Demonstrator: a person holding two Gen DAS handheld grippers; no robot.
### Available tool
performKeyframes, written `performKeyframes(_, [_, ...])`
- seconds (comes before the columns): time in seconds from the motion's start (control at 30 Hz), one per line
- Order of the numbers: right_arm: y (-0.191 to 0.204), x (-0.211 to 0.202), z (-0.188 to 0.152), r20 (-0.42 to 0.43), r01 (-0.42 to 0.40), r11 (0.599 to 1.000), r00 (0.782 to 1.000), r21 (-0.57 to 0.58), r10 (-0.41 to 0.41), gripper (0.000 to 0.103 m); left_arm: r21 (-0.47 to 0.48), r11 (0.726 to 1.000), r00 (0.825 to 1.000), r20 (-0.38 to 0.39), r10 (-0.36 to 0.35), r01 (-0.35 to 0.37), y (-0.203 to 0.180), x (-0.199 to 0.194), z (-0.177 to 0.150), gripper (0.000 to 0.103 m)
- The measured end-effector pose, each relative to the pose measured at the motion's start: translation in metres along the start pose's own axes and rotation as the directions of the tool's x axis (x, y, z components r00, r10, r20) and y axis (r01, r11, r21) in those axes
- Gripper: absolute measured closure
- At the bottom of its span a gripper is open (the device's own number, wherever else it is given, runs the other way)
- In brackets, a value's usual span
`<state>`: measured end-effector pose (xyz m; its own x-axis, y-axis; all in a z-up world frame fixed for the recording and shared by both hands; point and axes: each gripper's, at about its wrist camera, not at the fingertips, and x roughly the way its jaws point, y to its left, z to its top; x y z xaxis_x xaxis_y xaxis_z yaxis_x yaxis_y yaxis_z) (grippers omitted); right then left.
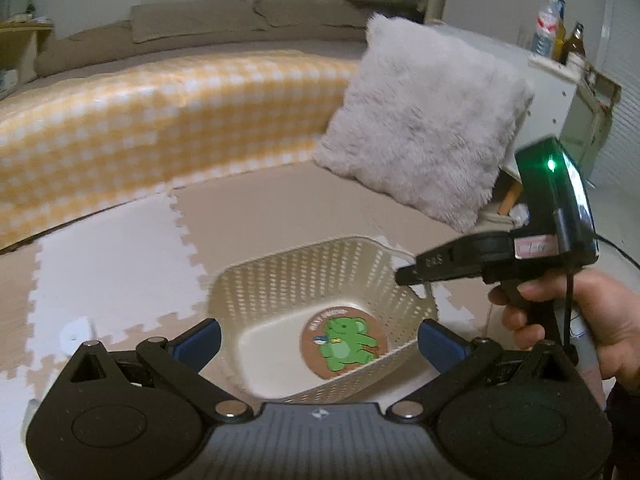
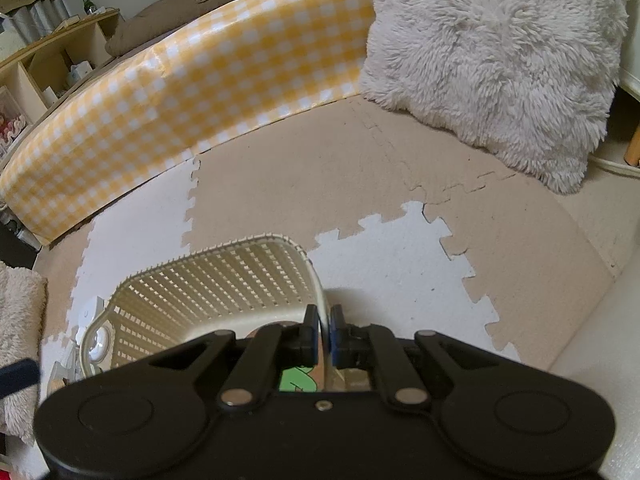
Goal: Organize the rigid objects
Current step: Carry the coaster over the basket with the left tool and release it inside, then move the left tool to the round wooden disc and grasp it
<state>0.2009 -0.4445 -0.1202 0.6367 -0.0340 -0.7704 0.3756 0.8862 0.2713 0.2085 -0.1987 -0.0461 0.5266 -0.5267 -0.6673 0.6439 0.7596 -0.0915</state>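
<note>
The cream perforated plastic basket (image 1: 320, 280) sits on the beige-and-white interlocking foam floor mat (image 1: 120, 264), and the round brown coaster with a green bear (image 1: 344, 343) lies flat inside it. Behind the basket runs the yellow-checked padded bed edge (image 1: 160, 112); to its right stands the shaggy pale square cushion (image 1: 424, 120) — tilted, its lower corner on the mat.

Left gripper (image 1: 319, 340): black linkage arms, silver pivot rivets, blue finger pads (image 1: 200, 340), grey ribbed base; right gripper (image 2: 325, 330) alike, green indicator light, black cable.
</note>
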Motion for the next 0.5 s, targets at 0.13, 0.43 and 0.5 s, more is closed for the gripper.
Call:
performKeyframes(0.13, [0.001,0.0,0.0,0.003,0.004,1.0,1.0,-0.004,-0.004,0.097,-0.031,0.999,0.999,0.023,0.041,-0.04,0.017,-0.021,0.001,0.0])
performKeyframes(0.43, [0.001,-0.001,0.0,0.005,0.007,1.0,1.0,-0.008,-0.007,0.097,-0.12,0.981,0.988,0.016,0.156,-0.153,0.077,-0.05,-0.008,0.0])
performKeyframes(0.5, [0.0,0.0,0.0,0.006,0.007,1.0,1.0,-0.006,-0.007,0.097,-0.146,0.97,0.98,0.0,0.197,-0.195,0.093,-0.053,-0.013,0.0])
